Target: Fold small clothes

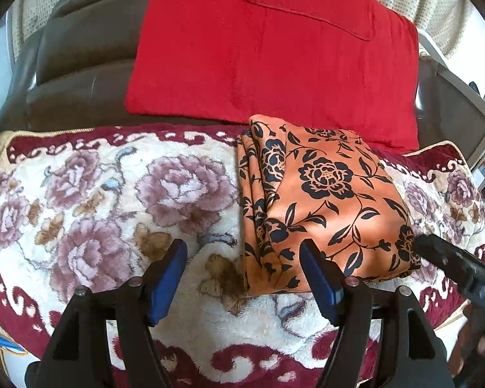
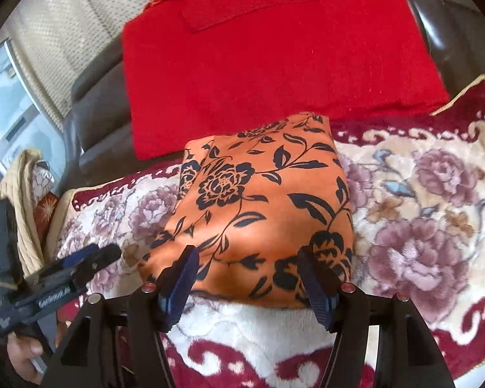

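Orange cloth [image 1: 323, 200] lying folded just ahead of both tongs, left [image 1: 242, 278] and right [image 2: 245, 278], gaping empty, apparently letting go.

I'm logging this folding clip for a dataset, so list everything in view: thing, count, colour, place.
folded cloth: one, orange with black flowers, lying on the blanket in front of the red cushion
red cushion: one, red, behind the cloth, leaning on the sofa
blanket: one, cream with mauve flowers and dark red border, under the cloth
sofa: one, brown, behind the blanket
left gripper: one, black with blue pads, open, over the blanket at the cloth's left edge
right gripper: one, black with blue pads, open, at the cloth's near edge, holding nothing
hand: one, on the left gripper's handle, lower left of the right wrist view
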Demonstrator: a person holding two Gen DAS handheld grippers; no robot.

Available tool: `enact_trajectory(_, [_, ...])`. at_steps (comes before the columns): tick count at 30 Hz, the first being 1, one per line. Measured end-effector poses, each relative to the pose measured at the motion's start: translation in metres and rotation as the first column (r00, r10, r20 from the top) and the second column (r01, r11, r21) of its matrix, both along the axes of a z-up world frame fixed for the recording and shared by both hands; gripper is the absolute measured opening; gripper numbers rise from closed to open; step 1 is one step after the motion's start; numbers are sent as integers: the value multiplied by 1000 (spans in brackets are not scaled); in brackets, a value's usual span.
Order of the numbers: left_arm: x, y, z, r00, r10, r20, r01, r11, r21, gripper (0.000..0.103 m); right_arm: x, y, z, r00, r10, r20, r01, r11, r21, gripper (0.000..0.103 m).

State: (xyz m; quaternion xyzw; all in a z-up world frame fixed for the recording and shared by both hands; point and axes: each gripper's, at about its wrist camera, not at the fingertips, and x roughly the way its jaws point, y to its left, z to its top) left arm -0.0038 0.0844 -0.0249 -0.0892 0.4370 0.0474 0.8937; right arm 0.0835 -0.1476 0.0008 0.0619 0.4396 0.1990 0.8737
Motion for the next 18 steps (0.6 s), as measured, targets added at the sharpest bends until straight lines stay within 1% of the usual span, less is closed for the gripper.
enact_trajectory(1, [-2, -2, 1, 1000, -1, 6, 1, 1000, 16, 77, -6, 0, 0, 1000, 0, 8, 0, 1000, -9, 67])
enact_trajectory(3, [-5, -7, 5, 1000, -1, 25, -1, 998, 60, 79, -17, 1, 2, 999, -3, 33, 4, 999, -40, 68])
enact_trajectory(5, [-7, -9, 8, 999, 8, 39, -11, 996, 86, 81, -26, 0, 6, 999, -15, 47, 18, 998, -56, 71])
enact_trajectory(8, [-11, -9, 11, 998, 29, 49, -34, 995, 95, 82, -33, 0, 5, 998, -26, 62, 31, 996, -83, 78])
enact_trajectory(9, [-12, -10, 13, 998, 38, 56, -43, 994, 99, 82, -36, 2, 5, 997, -34, 74, 43, 992, -117, 81])
enact_trajectory(10, [-13, -11, 14, 997, 37, 61, -43, 994, 102, 83, -38, 2, 5, 996, -39, 81, 50, 990, -133, 81])
enact_trajectory(11, [-14, -12, 15, 997, 36, 62, -43, 993, 107, 84, -39, 3, 5, 995, -38, 87, 51, 987, -151, 81])
enact_trajectory(12, [-15, -14, 16, 997, 37, 65, -44, 992, 117, 89, -40, 4, 4, 995, -39, 90, 53, 985, -163, 81])
enact_trajectory(13, [-16, -16, 17, 997, 38, 69, -46, 991, 124, 91, -40, 5, 4, 995, -43, 91, 58, 983, -174, 82])
enact_trajectory(15, [-19, -20, 20, 997, 22, 81, -31, 992, 119, 91, -41, 5, 4, 994, -53, 98, 70, 980, -185, 91])
enact_trajectory(17, [-21, -23, 23, 996, 14, 88, -24, 993, 119, 92, -41, 4, 5, 993, -65, 101, 83, 979, -184, 91])
enact_trajectory(18, [-22, -24, 25, 996, 11, 91, -22, 992, 123, 94, -40, 3, 6, 992, -70, 100, 88, 979, -183, 91])
